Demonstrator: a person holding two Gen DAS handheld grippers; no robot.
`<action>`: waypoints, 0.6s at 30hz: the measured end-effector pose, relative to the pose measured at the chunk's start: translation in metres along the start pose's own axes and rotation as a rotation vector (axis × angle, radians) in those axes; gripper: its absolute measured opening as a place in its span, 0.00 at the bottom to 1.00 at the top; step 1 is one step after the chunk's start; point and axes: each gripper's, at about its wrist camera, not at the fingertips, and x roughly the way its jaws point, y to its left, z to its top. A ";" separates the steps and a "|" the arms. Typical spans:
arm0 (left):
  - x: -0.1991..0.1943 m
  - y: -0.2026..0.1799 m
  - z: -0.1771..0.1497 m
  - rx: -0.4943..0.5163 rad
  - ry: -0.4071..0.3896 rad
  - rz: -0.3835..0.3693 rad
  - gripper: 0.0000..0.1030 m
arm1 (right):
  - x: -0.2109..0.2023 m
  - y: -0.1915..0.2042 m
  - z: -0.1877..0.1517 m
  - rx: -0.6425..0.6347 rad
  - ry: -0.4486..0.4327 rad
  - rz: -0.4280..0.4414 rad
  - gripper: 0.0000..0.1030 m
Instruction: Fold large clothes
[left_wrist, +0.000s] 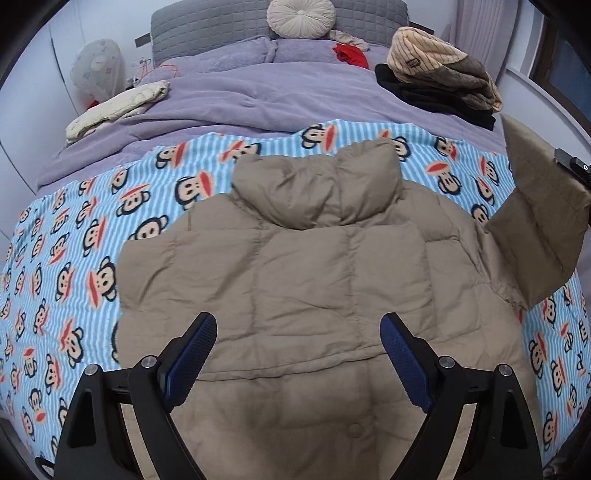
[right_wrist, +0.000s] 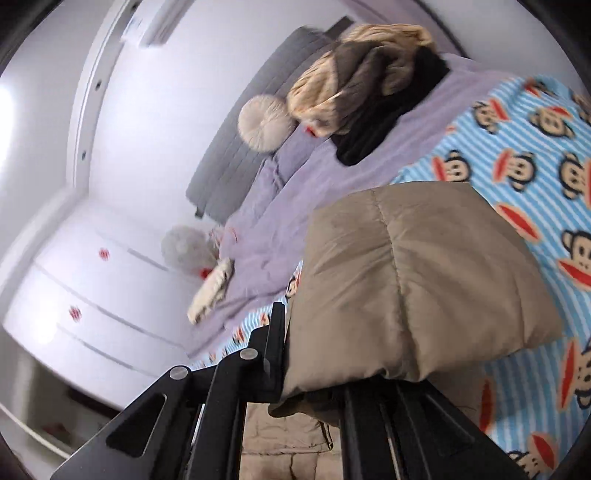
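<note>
Here the left claw (left_wrist: 298, 334) hangs open over the tan jacket (left_wrist: 314, 266); the right claw (right_wrist: 314, 354) grips its sleeve (right_wrist: 417, 280), lifted at frame right.

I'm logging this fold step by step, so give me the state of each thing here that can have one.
Jacket: spread flat on the monkey blanket, collar away from the camera, not yet folded.
Right sleeve: lifted off the bed, pinched.
Left gripper: jaws open, over the jacket's lower part, holding nothing.
Right gripper: jaws shut on the sleeve.
Clothes pile: stacked on the purple duvet.
</note>
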 end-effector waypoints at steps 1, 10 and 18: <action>0.000 0.012 -0.001 -0.010 0.002 0.010 0.88 | 0.021 0.021 -0.009 -0.054 0.036 -0.005 0.08; 0.016 0.083 -0.023 -0.090 0.028 0.036 0.88 | 0.162 0.065 -0.133 -0.274 0.345 -0.179 0.08; 0.037 0.075 -0.023 -0.100 0.051 -0.042 0.88 | 0.168 0.028 -0.152 -0.145 0.433 -0.279 0.28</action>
